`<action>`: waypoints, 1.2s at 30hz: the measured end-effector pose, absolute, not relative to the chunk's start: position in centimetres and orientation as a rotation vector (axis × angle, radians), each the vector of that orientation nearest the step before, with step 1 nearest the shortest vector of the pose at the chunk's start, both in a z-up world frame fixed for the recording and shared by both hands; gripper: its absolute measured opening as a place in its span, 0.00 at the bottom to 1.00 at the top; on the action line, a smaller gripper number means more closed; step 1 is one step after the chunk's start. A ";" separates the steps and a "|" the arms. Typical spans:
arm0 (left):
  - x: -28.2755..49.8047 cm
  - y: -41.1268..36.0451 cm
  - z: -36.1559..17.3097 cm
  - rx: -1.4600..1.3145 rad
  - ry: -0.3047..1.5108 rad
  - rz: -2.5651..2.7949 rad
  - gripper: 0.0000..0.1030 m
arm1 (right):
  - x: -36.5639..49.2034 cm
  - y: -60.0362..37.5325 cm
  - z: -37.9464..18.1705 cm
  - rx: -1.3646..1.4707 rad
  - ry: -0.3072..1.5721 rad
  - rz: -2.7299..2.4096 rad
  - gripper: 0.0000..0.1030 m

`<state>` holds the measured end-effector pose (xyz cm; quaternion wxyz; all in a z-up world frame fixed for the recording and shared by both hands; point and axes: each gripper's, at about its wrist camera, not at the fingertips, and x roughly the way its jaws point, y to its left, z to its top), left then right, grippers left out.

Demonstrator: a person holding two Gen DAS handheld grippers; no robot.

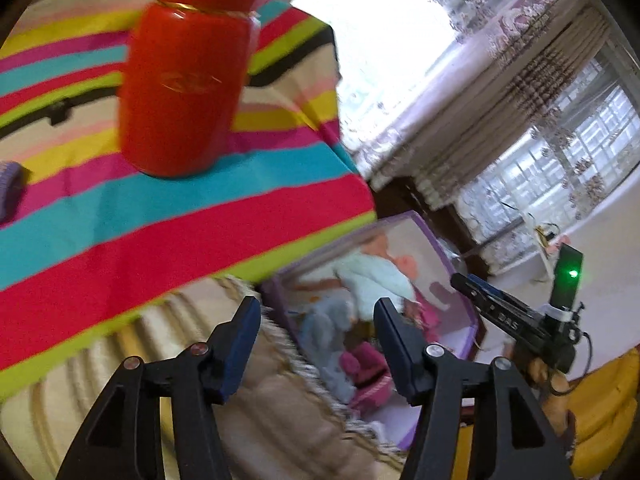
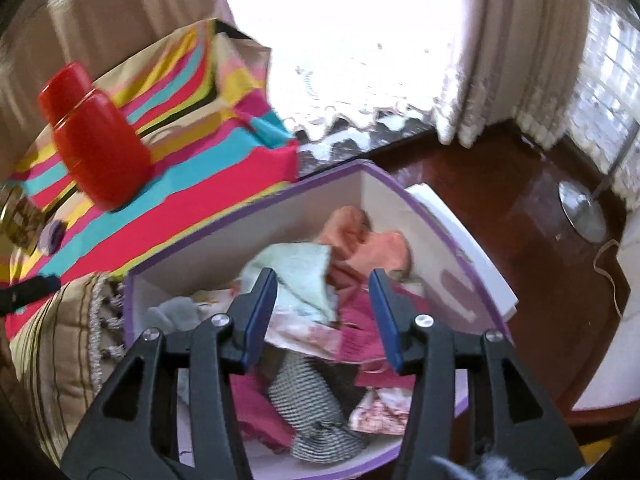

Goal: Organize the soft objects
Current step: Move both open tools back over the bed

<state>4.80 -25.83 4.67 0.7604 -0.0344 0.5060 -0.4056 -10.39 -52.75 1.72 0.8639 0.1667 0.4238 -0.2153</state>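
Note:
A white box with a purple rim [image 2: 224, 228] stands on the floor, full of soft clothes: a pale mint cloth [image 2: 296, 276], a peach piece [image 2: 360, 240], a magenta knit [image 2: 360, 320], a black-and-white striped piece [image 2: 304, 400] and a grey fluffy item [image 2: 176, 312]. My right gripper [image 2: 323, 280] hangs open over the pile with nothing between its fingers. My left gripper [image 1: 318, 308] is open and empty too, above the box's near side [image 1: 452, 292], where the mint cloth [image 1: 372, 280] shows. The right gripper [image 1: 460, 280] reaches in from the right in the left wrist view.
A red bottle [image 1: 180, 92] stands on a bright striped cloth [image 1: 160, 240] to the left of the box. A small purple knitted item [image 2: 54, 236] lies on that cloth. A fringed beige cushion [image 2: 68, 352] borders the box, with a white lid [image 2: 460, 240] behind it. A lamp base [image 2: 582, 216] is on the dark floor.

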 end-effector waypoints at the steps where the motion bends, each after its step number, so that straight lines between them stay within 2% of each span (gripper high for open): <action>1: 5.2 -25.0 4.7 -0.078 1.093 -0.859 0.58 | -10.1 -52.2 1.8 0.341 0.886 -0.436 0.50; 18: 13.2 -7.9 1.9 -0.348 1.125 -0.418 0.63 | -2.5 -38.9 2.5 0.201 0.924 -0.064 0.50; 23: 15.3 -4.9 0.8 -0.399 1.152 -0.330 0.64 | -0.6 -35.5 2.6 0.146 0.928 0.014 0.50; 27: 17.3 -2.7 0.0 -0.458 1.162 -0.254 0.69 | 0.9 -33.2 2.8 0.102 0.924 0.059 0.51; 36: 22.3 -0.6 -1.5 -0.552 1.164 -0.096 0.70 | 4.4 -29.0 3.4 0.059 0.904 0.148 0.51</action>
